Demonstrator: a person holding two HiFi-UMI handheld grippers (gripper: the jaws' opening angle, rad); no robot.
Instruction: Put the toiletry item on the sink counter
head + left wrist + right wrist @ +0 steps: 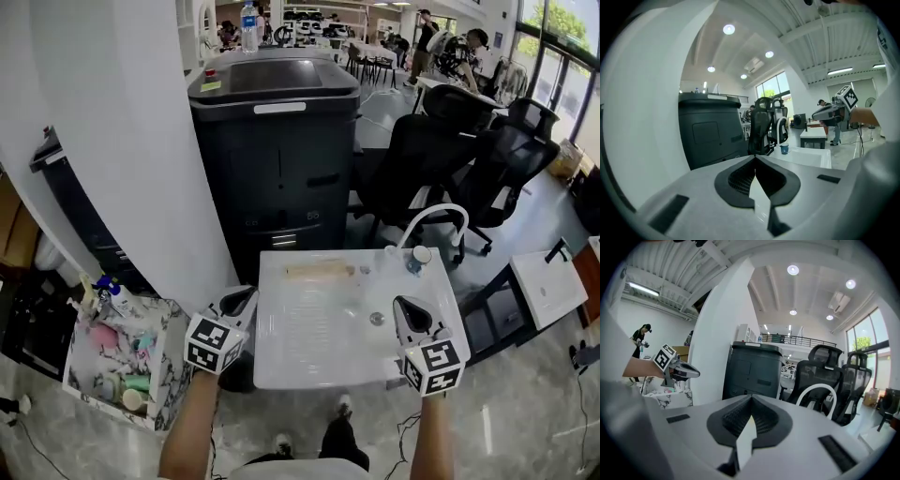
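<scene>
A marble-patterned box [167, 370] on the floor at the left holds several toiletry items, among them a blue-topped spray bottle [113, 295] and green tubes [137, 382]. The white sink counter [281, 361] stands in front of me with its curved white faucet [437, 219]. My left gripper [246, 296] hovers at the counter's left edge, between box and sink, jaws shut and empty [755, 158]. Over the basin's right side, my right gripper [403, 306] is also shut with nothing in it [751, 398]. Neither touches a toiletry item.
A tall black cabinet [277, 141] stands behind the sink, with black office chairs [441, 150] to its right. A small blue cup [413, 266] sits by the faucet and a pale flat item [321, 271] lies along the sink's back edge. A white wall [112, 141] rises at left.
</scene>
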